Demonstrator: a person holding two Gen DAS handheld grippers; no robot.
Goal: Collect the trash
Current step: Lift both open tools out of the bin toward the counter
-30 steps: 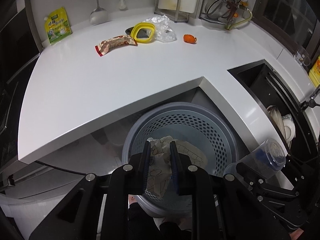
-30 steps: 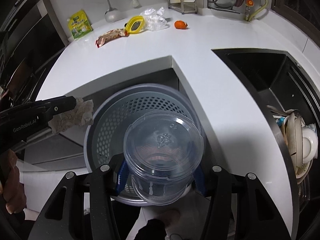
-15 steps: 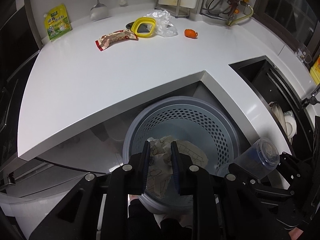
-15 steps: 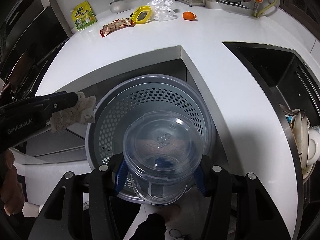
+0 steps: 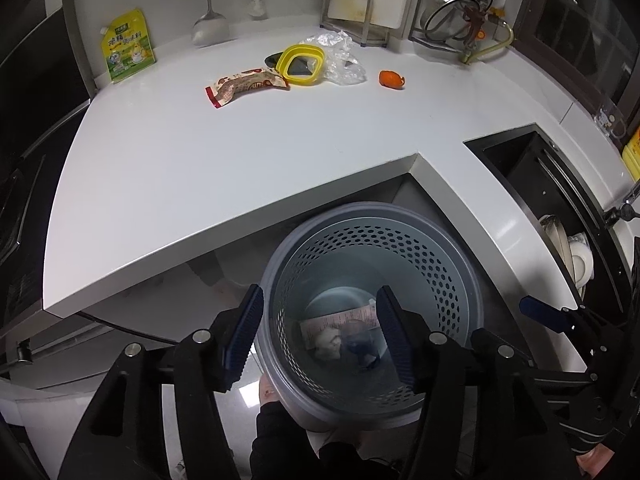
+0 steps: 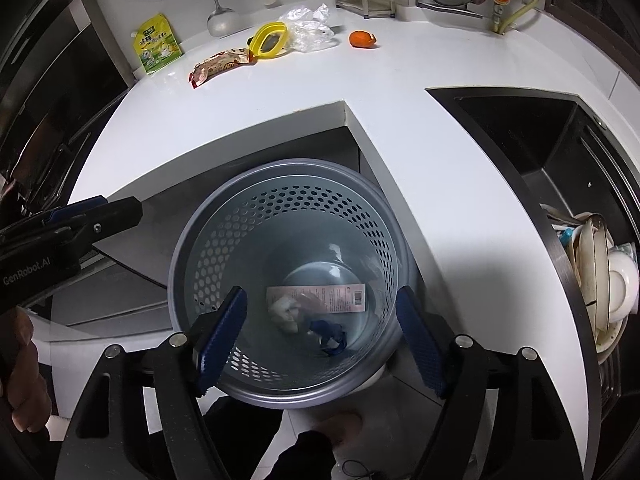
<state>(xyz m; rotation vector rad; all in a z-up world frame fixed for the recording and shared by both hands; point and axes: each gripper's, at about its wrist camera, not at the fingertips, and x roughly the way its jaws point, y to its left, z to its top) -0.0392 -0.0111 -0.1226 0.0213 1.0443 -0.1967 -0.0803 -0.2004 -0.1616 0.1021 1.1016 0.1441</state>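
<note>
Both grippers are hanging over the grey perforated bin (image 6: 286, 280), which is standing on the floor tucked into the inner corner of the white counter (image 5: 240, 152). The left gripper (image 5: 320, 332) is pointing down into the bin and its jaws are spreading apart right now, with nothing between the blue pads (image 5: 242, 330); only the bin's rim and floor are showing through the gap. The right gripper (image 6: 320, 332) is doing the same, jaws widening and empty, blue pads framing the bin's mouth. Down at the bottom of the bin, trash is lying in a small heap: a pink printed wrapper (image 6: 320, 298) lying flat, a crumpled pale wad of paper (image 6: 285, 314) just beside it, and something blue (image 6: 330, 336) with a clear plastic container that is hard to make out against the grey floor. Up on the counter, more trash is waiting at the far side: a brown snack wrapper (image 5: 246, 86), touching a yellow lid frame (image 5: 302, 64), a crumpled clear plastic bag (image 5: 340, 62) just beside that, and an orange peel (image 5: 391, 79) a little apart to the right. A green and yellow pouch (image 5: 127, 46) is leaning against the back wall. The dark sink (image 6: 532, 148) is sitting off to the right, with dishes (image 6: 604, 276) stacked near its front end.
</note>
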